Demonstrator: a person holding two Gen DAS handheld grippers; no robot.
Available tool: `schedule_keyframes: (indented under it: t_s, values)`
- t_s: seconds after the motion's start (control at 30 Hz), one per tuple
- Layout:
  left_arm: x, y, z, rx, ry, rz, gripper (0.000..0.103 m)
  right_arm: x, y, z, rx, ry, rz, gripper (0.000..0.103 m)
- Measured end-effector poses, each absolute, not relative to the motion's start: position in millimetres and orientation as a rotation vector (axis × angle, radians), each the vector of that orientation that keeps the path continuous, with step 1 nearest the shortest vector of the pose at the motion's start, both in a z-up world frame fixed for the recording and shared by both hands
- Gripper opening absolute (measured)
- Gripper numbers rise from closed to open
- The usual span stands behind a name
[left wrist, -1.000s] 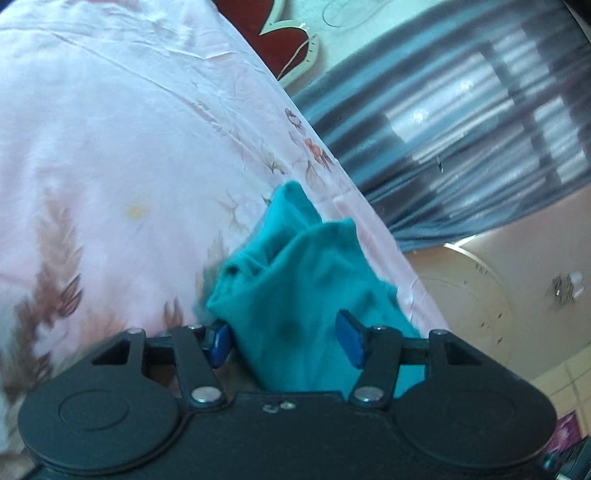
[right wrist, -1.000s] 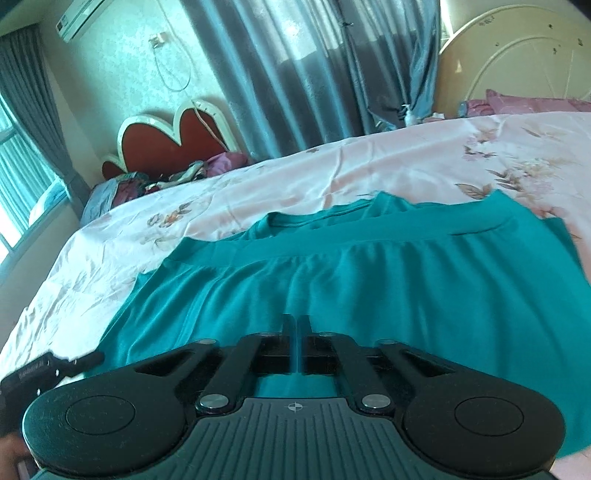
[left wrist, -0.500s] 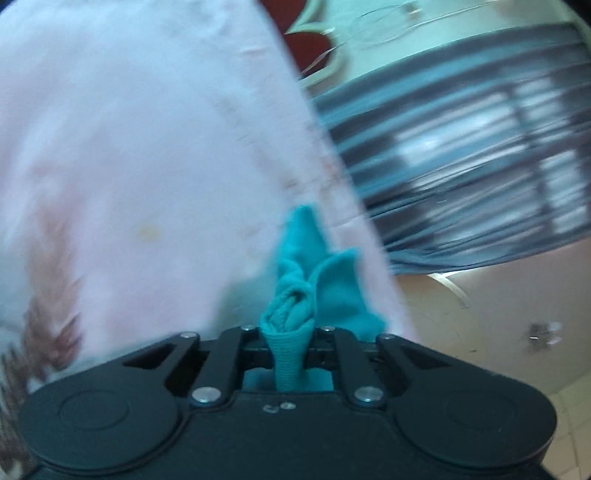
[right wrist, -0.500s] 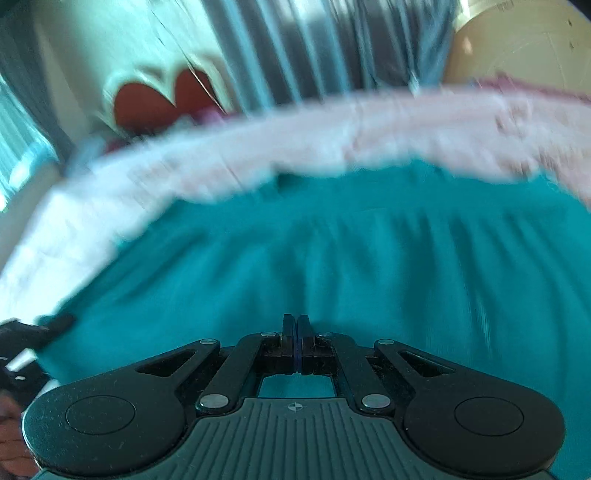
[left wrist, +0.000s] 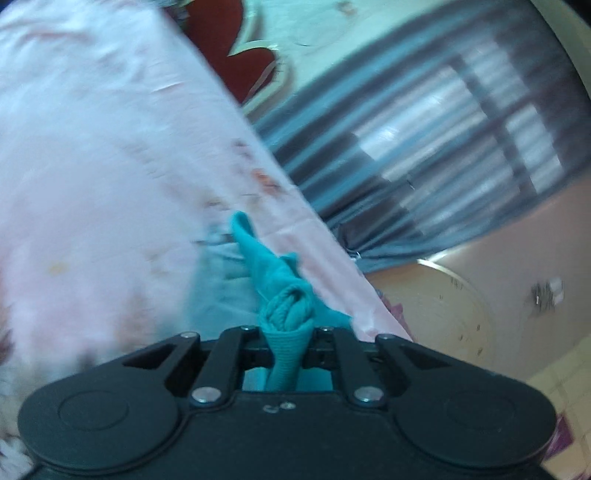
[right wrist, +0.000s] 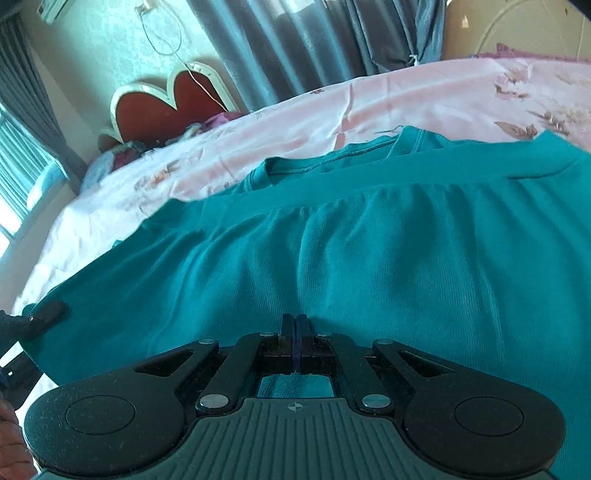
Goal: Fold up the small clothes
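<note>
Left gripper (left wrist: 286,349) is clamped on a bunched corner of the teal garment (left wrist: 284,314); jaws pinch a rolled wad of fabric that bulges out above the pads, with more cloth trailing away from it toward the pink floral bedsheet (left wrist: 110,166). Left wrist view is motion-blurred, so fine detail on the sheet is lost. Right gripper (right wrist: 294,345) has its jaws fully together, pads touching; from the right wrist view I can't tell whether any cloth is caught between them, it sits just over the garment (right wrist: 369,258) with the fabric filling most of the frame beneath it. Garment lies spread flat on the bedsheet (right wrist: 332,107), ribbed waistband or hem running across the far side, a second teal layer with a stitched edge showing just beyond it. At the left edge of that view the other gripper's black finger (right wrist: 44,314) sits at the garment's left corner, and part of a person's hand (right wrist: 11,443) shows bottom left. Background: red heart-shaped headboard (right wrist: 162,107), grey curtains (right wrist: 295,44), a cream round-topped panel (right wrist: 517,29) at the far right.
</note>
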State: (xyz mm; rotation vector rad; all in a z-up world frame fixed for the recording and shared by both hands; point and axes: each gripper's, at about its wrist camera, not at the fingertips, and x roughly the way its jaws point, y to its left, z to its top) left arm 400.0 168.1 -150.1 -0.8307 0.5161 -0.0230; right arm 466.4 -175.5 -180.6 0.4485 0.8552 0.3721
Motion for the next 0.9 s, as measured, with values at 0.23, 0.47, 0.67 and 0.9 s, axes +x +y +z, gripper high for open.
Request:
schedule_keyframes:
  t_s: [0.23, 0.47, 0.67, 0.9]
  values:
    - [430.4, 39.4, -96.9, -0.577, 0.561, -0.194, 0.009, 444.8, -298.7, -157.1, 0.659, 0.692, 0.279, 0.000]
    - [447.3, -143.8, -97.7, -0.295, 0.709, -0.419, 0.009, 416.9, -445.9, -140.7, 0.751, 0.611, 0.148, 0.000]
    - [437.8, -247.6, -136.9, -0.175, 0.898, -0.594, 0.037, 390.6, -505.1, -152.7, 0.747, 0.679, 0.124, 0.008]
    - [445.2, -160.3, -92.7, -0.184, 0.743, -0.432, 0.039, 381.0, -483.2, -139.9, 0.774, 0.631, 0.374, 0.052]
